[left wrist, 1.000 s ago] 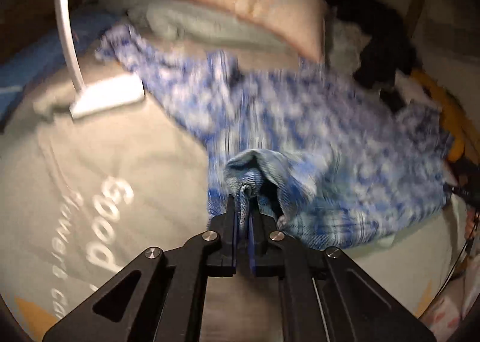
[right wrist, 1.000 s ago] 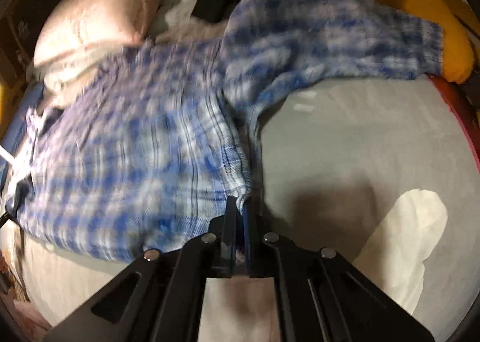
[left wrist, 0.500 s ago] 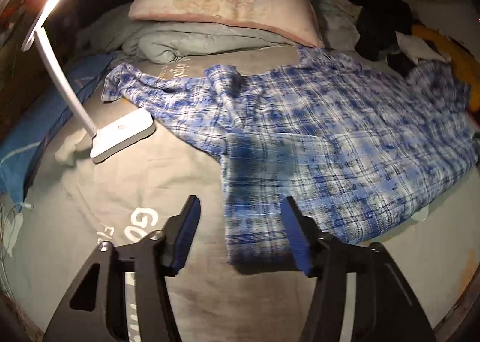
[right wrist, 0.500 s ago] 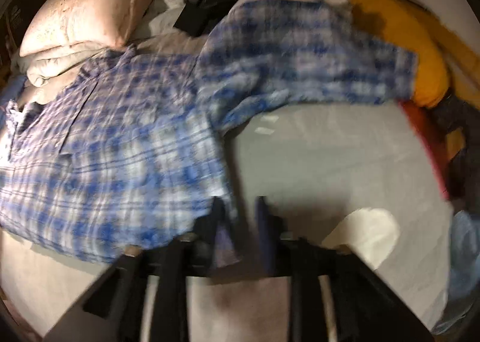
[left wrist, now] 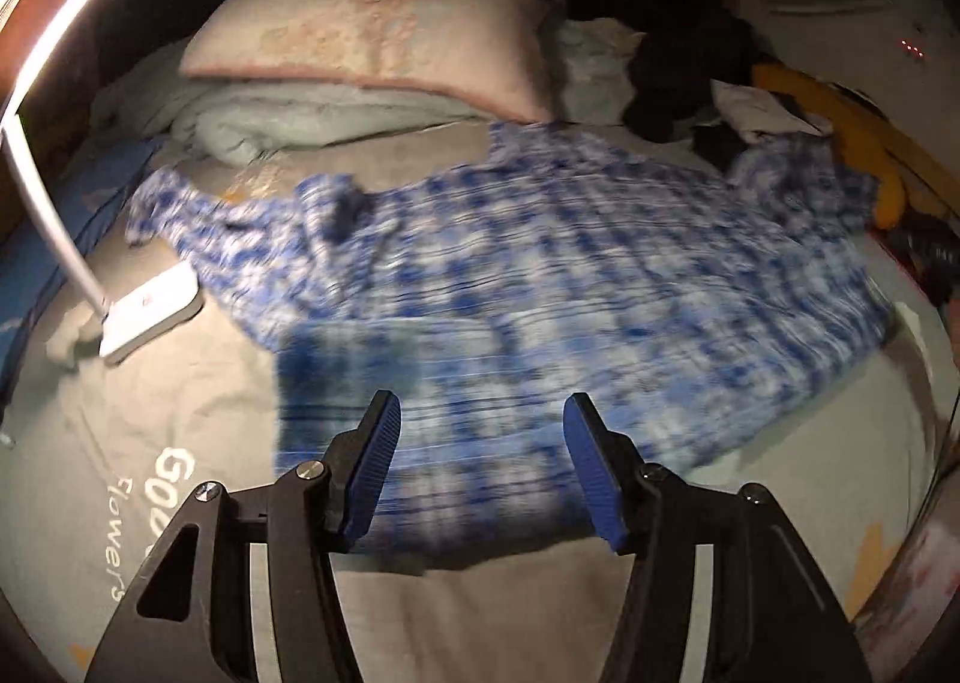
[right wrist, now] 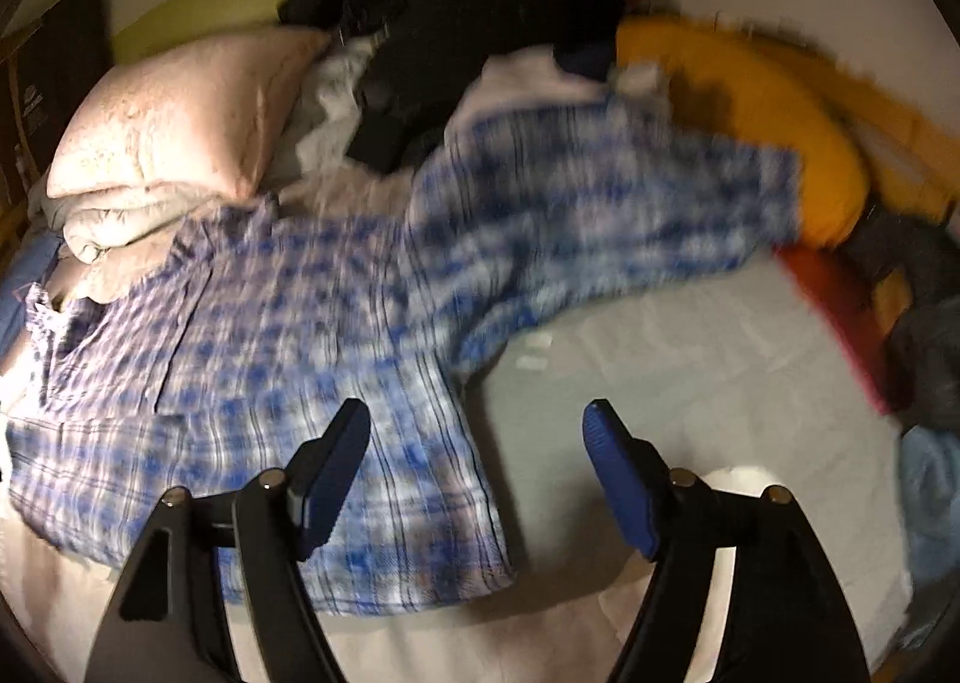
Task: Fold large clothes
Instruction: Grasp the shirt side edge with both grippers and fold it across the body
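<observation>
Risk lay with plaid shirt (left wrist: 540, 287) hem, dropped bottom-centre between gaping, just-opened, empty left gripper (left wrist: 480, 467) and right gripper (right wrist: 474, 467): snagging, skewed fold.

Left hand-held gripper (left wrist: 480, 467): two matte black angular arms, each with a triangular cut-out near its base; silver round screw heads at the pivots, two per side; fingers faced with ribbed blue pads (left wrist: 375, 467). Right hand-held gripper (right wrist: 474, 473): same build; black linkage arms, silver screw heads, blue ribbed pads (right wrist: 618, 491) on tapered black fingers; no cables or markings visible on either.
</observation>
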`<state>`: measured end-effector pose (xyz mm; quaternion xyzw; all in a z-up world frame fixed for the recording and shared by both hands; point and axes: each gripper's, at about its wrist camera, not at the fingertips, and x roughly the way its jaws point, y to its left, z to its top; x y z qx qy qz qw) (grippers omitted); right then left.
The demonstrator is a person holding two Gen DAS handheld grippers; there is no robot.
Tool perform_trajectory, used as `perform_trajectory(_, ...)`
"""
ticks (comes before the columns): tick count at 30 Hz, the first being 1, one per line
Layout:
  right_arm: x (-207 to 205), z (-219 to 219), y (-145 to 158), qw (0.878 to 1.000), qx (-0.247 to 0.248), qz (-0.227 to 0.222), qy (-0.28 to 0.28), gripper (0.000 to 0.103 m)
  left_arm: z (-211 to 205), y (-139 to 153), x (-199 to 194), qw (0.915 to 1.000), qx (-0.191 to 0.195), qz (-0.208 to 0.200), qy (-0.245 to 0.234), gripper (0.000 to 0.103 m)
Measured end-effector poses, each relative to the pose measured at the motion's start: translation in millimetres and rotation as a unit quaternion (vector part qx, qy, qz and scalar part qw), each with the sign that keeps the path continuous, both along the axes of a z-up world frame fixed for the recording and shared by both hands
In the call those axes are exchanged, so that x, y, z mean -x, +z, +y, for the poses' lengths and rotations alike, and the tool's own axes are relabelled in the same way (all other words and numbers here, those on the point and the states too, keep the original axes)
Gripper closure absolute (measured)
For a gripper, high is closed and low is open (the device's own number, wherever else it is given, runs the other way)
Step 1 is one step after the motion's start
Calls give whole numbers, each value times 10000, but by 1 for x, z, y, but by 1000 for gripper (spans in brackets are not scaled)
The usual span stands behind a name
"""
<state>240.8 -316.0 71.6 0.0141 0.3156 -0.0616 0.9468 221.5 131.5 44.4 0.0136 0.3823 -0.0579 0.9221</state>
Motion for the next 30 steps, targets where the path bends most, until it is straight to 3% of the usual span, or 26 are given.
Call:
perform_trajectory(1,4,4,3,9999,-15,-81,132,17,-8,1,3,9999,-79,-29,-116,47)
perform_trajectory(3,13,19,4,9983,-105,-133,563,16,-25,0,9,9990,-254,-57,-372,46)
perform_trajectory(6,15,54,-15,9925,116,251,1193,15,-51,-12,13,9949,-687,-22,-732,31)
perform_trajectory(9,15,108,-52,9745,1179,679,1783,16,-70,-32,11,9899,-1030,265,-937,29)
perform_trajectory(12,20,143,-81,9610,1934,729,1840,16,-78,-49,6,9870,-1201,448,-971,29)
perform_trajectory(16,16,162,-99,9538,1971,970,2049,16,-85,-66,-1,9816,-1546,578,-965,29)
perform_trajectory(21,2,171,-120,9454,2664,743,1726,12,-84,-86,-11,9779,-1890,376,-809,26)
perform_trajectory(25,-4,174,-118,9439,2787,697,1630,12,-82,-85,-14,9789,-1902,363,-652,22)
perform_trajectory(30,-25,163,-113,9590,2241,1005,1414,12,-75,-88,-22,9802,-1875,418,-469,12)
